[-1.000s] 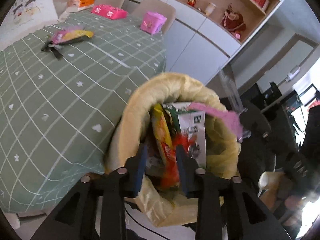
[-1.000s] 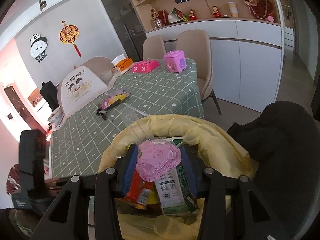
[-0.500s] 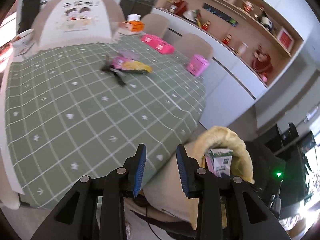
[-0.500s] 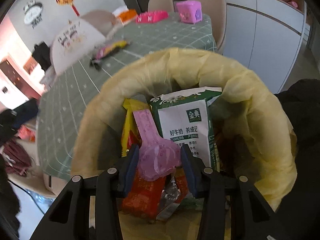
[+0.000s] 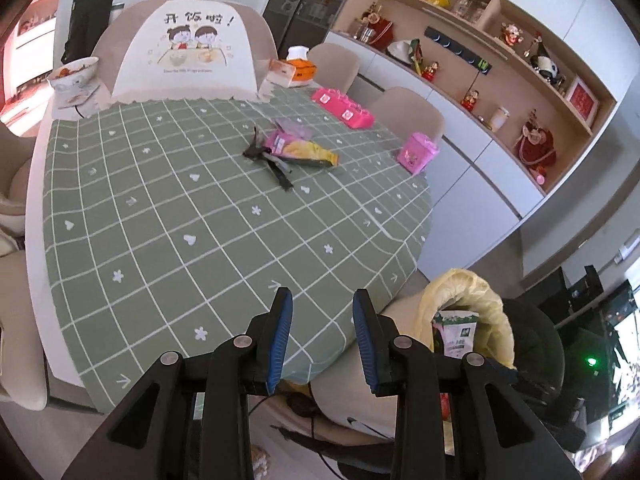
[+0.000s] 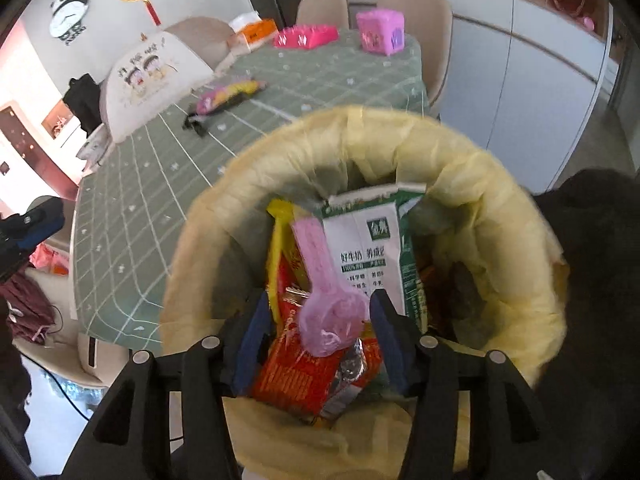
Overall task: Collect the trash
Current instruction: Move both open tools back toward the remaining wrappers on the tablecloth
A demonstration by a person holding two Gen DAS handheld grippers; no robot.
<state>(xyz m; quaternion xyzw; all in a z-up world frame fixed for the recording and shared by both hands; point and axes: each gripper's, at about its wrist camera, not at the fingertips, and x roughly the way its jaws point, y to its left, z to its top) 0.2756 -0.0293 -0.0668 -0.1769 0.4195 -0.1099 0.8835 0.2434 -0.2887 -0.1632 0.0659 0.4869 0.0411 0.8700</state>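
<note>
Two grippers in play, and we start with our right gripper [image 6: 318, 344] low over the mouth of the yellow-lined bin [image 6: 256, 184]: its jaws have just been opening, and the pink wrapper [image 6: 324, 300] sits between them with a gap showing on each side, so we read it as let go, lying on the heap and not gripped. Under and beside it we see a red snack packet [image 6: 304, 372], a yellow packet edge [image 6: 276, 248] and a green-and-white milk carton [image 6: 372, 248] standing upright against the back of the liner; the bin looks fairly full. Our left gripper [image 5: 322, 338] hangs over the near edge of the green checked tablecloth [image 5: 160, 220], jaws part open with nothing between them, bin off to its right below the table edge. Farther out on the cloth, well apart from both grippers, a small pile is left: a pink-and-yellow snack bag [image 5: 300, 150], a clear wrapper [image 5: 294, 126] just behind it, and dark strips [image 5: 272, 162] touching its near side. We judge the task well along, several pieces binned, this pile still to fetch. Pink boxes [image 5: 346, 106] and a tissue box [image 5: 292, 70] near the far edge probably are not trash.
</note>
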